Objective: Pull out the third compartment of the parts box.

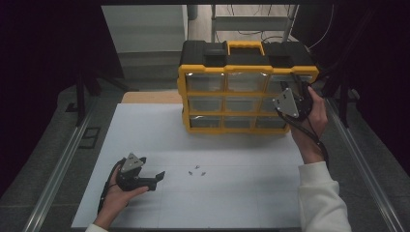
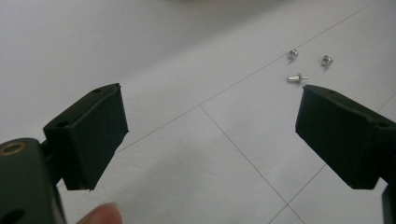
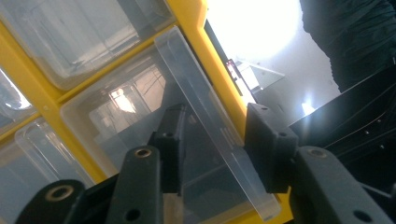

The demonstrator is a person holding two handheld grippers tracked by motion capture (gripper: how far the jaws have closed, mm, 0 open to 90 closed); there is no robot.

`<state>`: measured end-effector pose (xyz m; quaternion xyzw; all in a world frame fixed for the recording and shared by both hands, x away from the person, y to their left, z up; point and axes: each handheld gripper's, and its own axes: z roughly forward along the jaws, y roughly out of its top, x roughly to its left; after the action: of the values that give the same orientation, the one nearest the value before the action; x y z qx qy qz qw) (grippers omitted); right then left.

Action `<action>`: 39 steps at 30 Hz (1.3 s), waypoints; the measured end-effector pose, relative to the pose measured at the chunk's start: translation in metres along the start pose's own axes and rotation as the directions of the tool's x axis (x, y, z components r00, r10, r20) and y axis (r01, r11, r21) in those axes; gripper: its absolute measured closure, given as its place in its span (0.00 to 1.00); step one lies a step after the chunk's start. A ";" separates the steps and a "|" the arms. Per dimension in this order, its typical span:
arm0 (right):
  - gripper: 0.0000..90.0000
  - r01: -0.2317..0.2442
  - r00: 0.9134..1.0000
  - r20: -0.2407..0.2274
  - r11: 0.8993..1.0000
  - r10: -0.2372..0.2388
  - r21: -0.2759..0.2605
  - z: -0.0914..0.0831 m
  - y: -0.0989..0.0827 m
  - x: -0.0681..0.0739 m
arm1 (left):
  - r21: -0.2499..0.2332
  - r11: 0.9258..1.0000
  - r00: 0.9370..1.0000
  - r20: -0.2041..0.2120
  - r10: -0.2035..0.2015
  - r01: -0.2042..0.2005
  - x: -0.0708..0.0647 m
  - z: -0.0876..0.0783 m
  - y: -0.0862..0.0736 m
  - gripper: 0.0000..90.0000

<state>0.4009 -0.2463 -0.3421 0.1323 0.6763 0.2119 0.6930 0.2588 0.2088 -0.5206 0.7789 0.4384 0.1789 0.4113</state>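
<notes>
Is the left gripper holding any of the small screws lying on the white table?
No. The left gripper has its jaws wide apart with bare table between them, and the screws lie apart beyond its tips.

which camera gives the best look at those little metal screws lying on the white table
The left gripper view: the three screws lie just beyond the open left tool, large enough to tell each apart. The high view shows them as tiny specks on the table. The right gripper view looks at the organiser's clear drawer instead.

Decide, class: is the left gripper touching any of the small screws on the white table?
Apart. The high view shows the left gripper short of the screws, bare table between; its own view shows open jaws with nothing between them.
</notes>
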 end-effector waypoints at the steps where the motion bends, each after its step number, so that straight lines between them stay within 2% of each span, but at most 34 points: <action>1: 0.69 0.000 1.000 0.002 1.000 0.000 0.000 0.000 0.000 0.000 | 0.000 1.000 1.000 0.000 0.001 -0.001 0.000 0.000 0.000 0.11; 8: 0.74 0.018 1.000 0.023 1.000 -0.018 -0.004 -0.001 -0.001 0.000 | -0.002 1.000 1.000 -0.001 0.001 -0.001 0.000 0.000 0.000 0.11; 17: 0.76 0.036 0.999 0.033 0.999 -0.036 -0.007 -0.002 -0.001 0.001 | -0.002 1.000 1.000 0.001 0.002 -0.002 0.000 0.000 0.000 0.11; 39: 0.80 0.051 0.998 0.034 0.998 -0.050 -0.024 -0.008 -0.002 0.003 | -0.004 1.000 1.000 0.003 0.003 -0.003 0.000 -0.001 0.000 0.11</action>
<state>0.3928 -0.2473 -0.3464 0.1100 0.6650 0.2007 0.7109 0.2585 0.2096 -0.5200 0.7789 0.4363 0.1792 0.4133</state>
